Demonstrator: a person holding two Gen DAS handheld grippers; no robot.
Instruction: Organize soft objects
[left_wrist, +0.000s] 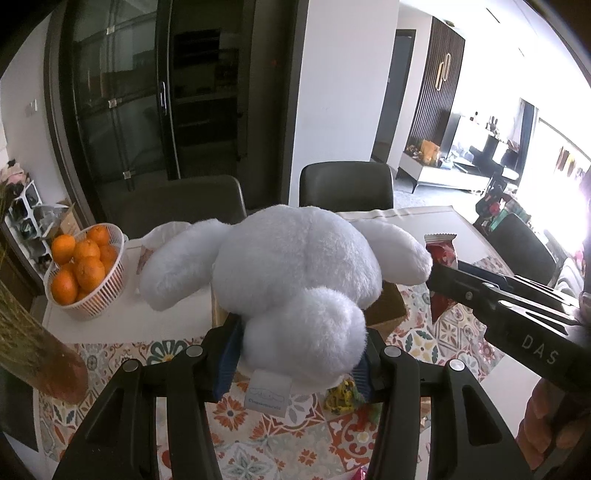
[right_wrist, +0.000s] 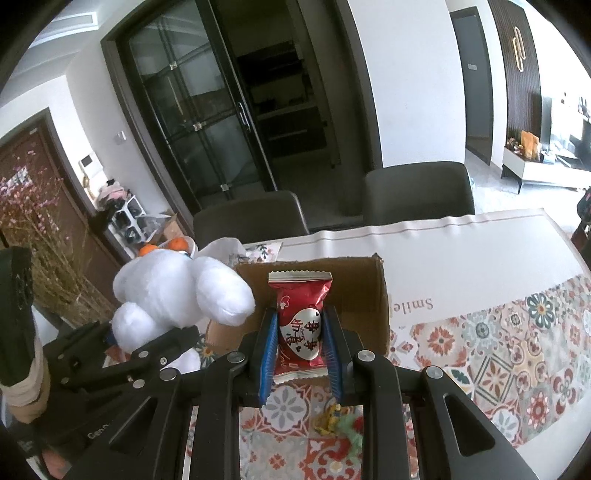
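Left wrist view: the left gripper (left_wrist: 299, 360) has its fingers clamped on a white plush bunny (left_wrist: 291, 273), held above the cardboard box (left_wrist: 388, 306) on the tabletop (left_wrist: 122, 328). Right wrist view: the right gripper (right_wrist: 301, 345) pinches a red candy packet (right_wrist: 300, 325) over that box (right_wrist: 365, 291), plush (right_wrist: 177, 295) just left.

Daylight is admitted from the far right, where glare is blown out; edges are bent and vignetted by fisheye distortion.

Black grippers (left_wrist: 295, 354), blue-lined jaws, silver screws
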